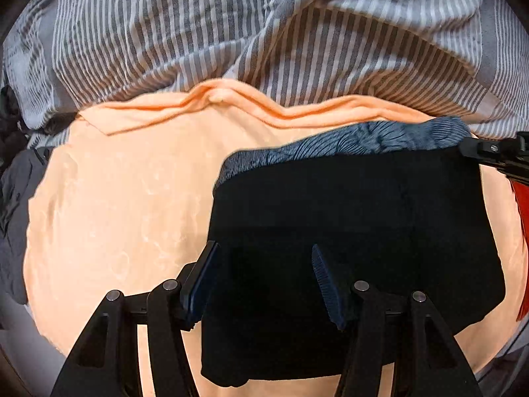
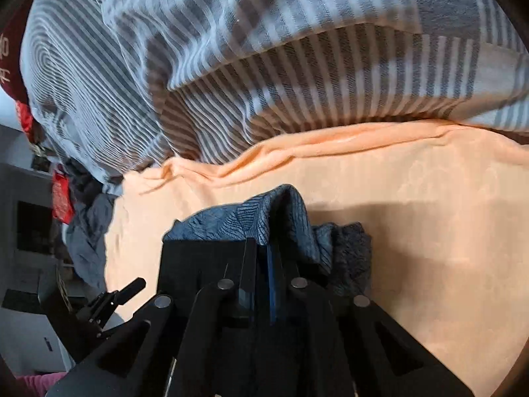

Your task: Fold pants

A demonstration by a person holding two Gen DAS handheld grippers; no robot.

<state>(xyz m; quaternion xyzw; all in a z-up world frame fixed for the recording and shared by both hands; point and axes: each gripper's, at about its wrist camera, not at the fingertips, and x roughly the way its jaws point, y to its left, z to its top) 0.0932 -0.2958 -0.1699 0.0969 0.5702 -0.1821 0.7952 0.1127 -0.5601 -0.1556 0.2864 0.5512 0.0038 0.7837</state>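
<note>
The black pants (image 1: 347,231) lie folded into a broad dark block on a peach-orange sheet (image 1: 125,205) that covers the bed, with a blue-grey leaf-patterned garment (image 1: 363,139) showing along their far edge. The left gripper (image 1: 264,278) hangs over the near part of the pants with its jaws standing apart, blue ribbed pads facing each other across a clear gap, and no cloth pinched between them. From the right wrist view, the right gripper (image 2: 263,264) has its jaws drawn together on a fold of the patterned garment (image 2: 284,218), which rises in a peak just past the fingertips; the black pants (image 2: 198,264) lie just beside and under that gripper, and whether any black cloth is also caught in the pinch I cannot tell. No container shows in either view. Behind the sheet a grey-and-white striped duvet (image 1: 231,33) is bunched up in heavy folds, its lower edge resting on the sheet. At the left edge of the bed lies some dark grey clothing (image 1: 16,215), and something red (image 1: 522,231) shows at the right rim of the left wrist view
</note>
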